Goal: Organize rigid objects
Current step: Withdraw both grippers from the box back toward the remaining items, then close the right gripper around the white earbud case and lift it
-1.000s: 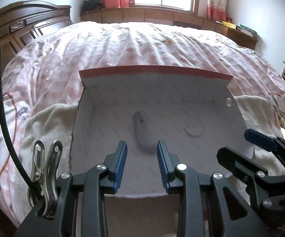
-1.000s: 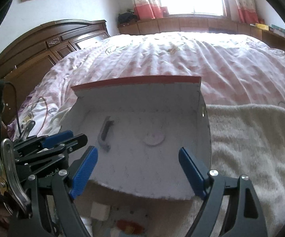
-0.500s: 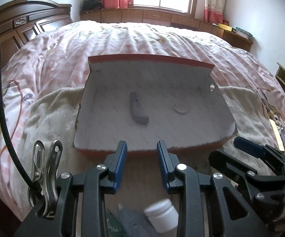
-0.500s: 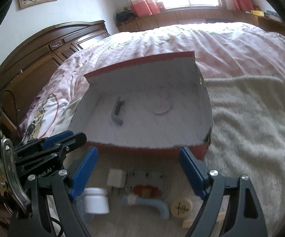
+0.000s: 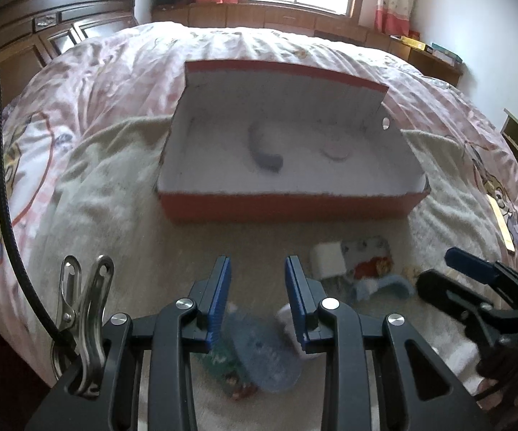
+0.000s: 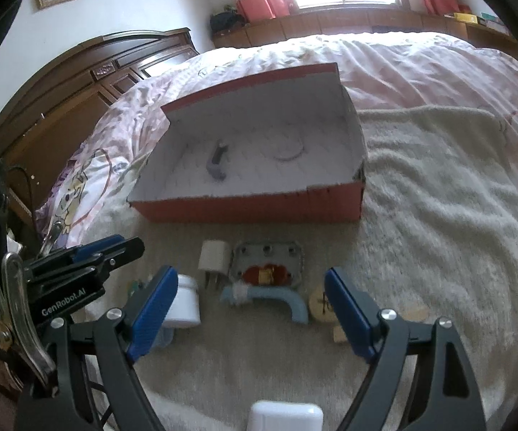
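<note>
- Left gripper: jaws parted narrowly, empty, held low over the beige towel, aimed at the red box.
- Right gripper: jaws spread wide, empty, hovering above a row of small objects.
- In that row, near the box's front wall: white jar, white plug, grey plate, blue curved handle, round wooden disc.
- Inside the box: grey handle, pale disc.
- Beneath the left jaws: blurred blue and green items, hard to identify.
- White object cut off at the bottom edge.
</note>
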`<action>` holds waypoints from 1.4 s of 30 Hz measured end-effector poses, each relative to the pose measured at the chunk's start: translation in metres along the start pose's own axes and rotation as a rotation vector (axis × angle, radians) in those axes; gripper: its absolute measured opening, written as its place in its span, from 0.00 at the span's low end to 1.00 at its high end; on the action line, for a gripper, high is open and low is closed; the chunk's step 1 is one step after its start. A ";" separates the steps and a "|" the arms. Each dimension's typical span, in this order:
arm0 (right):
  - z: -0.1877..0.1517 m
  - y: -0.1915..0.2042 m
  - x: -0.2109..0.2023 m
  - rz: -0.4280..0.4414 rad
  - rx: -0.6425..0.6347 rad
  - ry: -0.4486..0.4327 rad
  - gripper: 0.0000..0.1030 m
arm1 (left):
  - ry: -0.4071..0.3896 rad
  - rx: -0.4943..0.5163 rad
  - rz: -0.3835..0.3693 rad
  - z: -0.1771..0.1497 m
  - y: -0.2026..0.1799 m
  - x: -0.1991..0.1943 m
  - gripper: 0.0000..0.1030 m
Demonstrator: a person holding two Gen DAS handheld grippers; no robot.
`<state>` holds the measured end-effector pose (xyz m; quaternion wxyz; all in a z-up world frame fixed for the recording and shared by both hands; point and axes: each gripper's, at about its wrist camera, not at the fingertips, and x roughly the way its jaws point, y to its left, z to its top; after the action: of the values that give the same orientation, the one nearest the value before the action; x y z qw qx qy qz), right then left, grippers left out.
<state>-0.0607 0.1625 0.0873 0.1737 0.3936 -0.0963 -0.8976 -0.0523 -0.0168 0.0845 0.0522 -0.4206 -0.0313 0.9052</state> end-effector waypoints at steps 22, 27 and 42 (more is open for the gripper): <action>-0.066 0.006 -0.015 -0.036 -0.070 0.086 0.85 | 0.093 0.011 -0.014 -0.075 0.031 -0.011 0.31; -0.083 0.008 -0.019 -0.073 -0.100 0.102 0.85 | 0.107 0.011 -0.025 -0.082 0.028 -0.007 0.31; -0.101 -0.008 -0.003 -0.150 -0.067 0.125 0.62 | 0.134 0.022 -0.027 -0.091 0.020 0.006 0.31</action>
<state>0.0143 0.1668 0.0186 0.1249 0.4491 -0.0254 -0.8844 0.0124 -0.0350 0.0194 0.0709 -0.4793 -0.0231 0.8745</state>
